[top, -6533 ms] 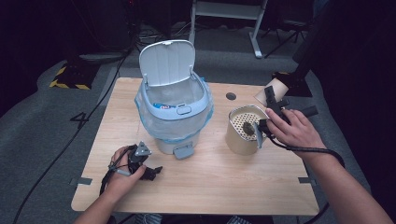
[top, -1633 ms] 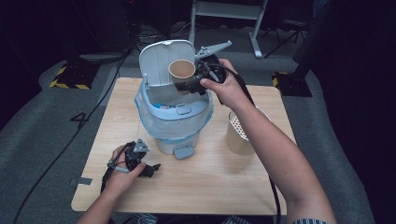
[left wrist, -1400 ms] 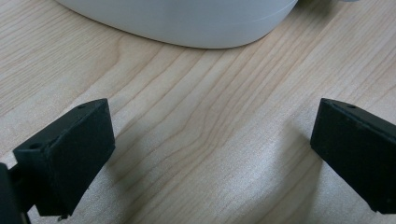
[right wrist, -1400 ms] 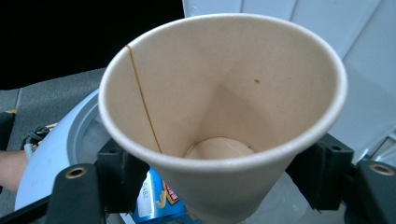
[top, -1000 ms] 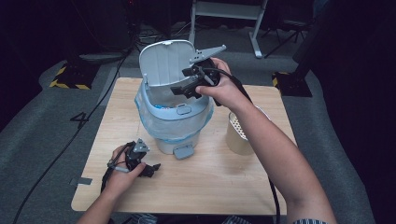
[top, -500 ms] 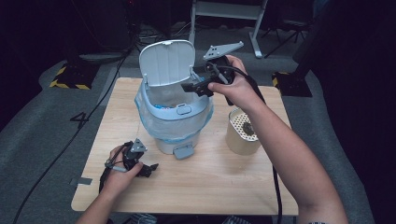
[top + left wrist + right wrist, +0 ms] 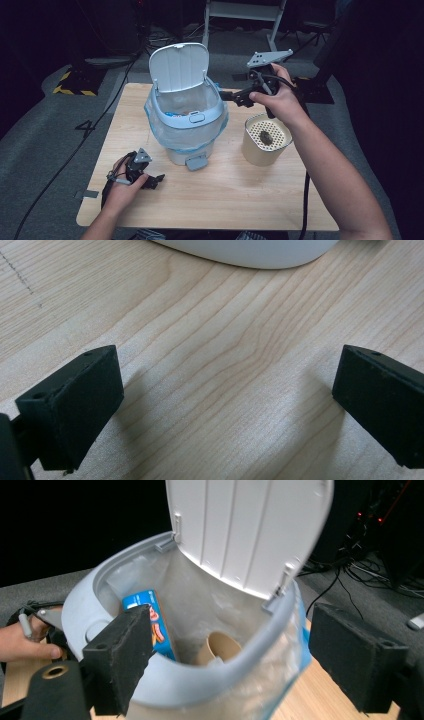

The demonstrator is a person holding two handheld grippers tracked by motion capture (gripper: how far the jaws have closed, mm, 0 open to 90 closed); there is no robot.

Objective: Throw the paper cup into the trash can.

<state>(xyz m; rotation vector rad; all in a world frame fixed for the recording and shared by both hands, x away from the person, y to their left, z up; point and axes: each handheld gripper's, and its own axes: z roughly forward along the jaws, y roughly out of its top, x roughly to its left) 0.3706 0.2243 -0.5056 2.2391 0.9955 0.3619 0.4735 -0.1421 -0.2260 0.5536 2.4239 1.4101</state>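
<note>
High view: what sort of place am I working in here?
Probably a lab or studio recording bay: a lone wooden table on grey carpet, cables trailing over the floor, dark equipment and a metal stand behind.

The right tongs (image 7: 227,95) are held up in the right hand (image 7: 277,97), pointing level toward the person's left, the forearm reaching in from the lower right. Their jaws stand wide apart with nothing between them, having just been closing slightly. The left tongs (image 7: 155,179) lie low in the left hand (image 7: 122,185), jaws spread wide and empty, forearm entering from below.
</note>
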